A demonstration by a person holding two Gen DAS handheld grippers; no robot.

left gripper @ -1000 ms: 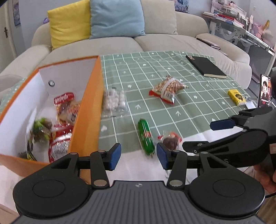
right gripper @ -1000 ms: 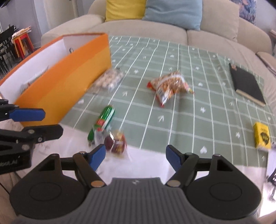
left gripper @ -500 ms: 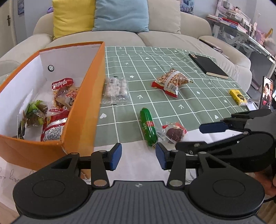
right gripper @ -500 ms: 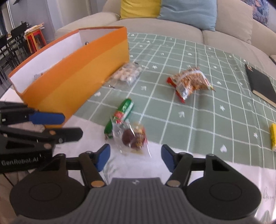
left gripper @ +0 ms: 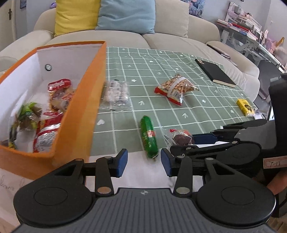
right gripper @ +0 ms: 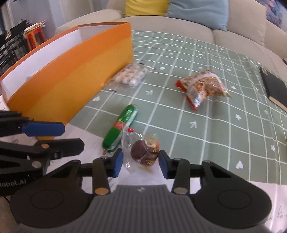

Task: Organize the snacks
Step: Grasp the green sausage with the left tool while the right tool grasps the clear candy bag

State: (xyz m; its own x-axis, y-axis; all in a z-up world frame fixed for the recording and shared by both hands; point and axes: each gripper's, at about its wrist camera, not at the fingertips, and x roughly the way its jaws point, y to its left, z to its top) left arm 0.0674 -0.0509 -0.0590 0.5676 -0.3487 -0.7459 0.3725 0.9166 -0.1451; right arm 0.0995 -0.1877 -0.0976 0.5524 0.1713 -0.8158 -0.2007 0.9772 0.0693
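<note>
An orange box (left gripper: 84, 114) (right gripper: 71, 78) on the left holds several snack packets (left gripper: 46, 129). On the green checked cloth lie a green sausage (left gripper: 148, 138) (right gripper: 122, 125), a clear-wrapped dark red snack (right gripper: 144, 152) (left gripper: 181, 138), a clear bag of white balls (left gripper: 116, 92) (right gripper: 131, 76) and a peanut bag (left gripper: 176, 88) (right gripper: 202, 89). My right gripper (right gripper: 140, 164) is open, its pads on either side of the dark snack, not clamped. My left gripper (left gripper: 144, 162) is open and empty, just before the sausage's near end.
A black notebook (left gripper: 215, 72) (right gripper: 274, 87) and a small yellow box (left gripper: 244, 107) lie at the right of the cloth. A beige sofa with yellow and blue cushions (left gripper: 100, 16) stands behind. White paper covers the near table edge (left gripper: 143, 173).
My right gripper has moved forward and narrowed until its pads flank the dark snack. My left gripper has drawn closer to the sausage and its jaws have widened a little.
</note>
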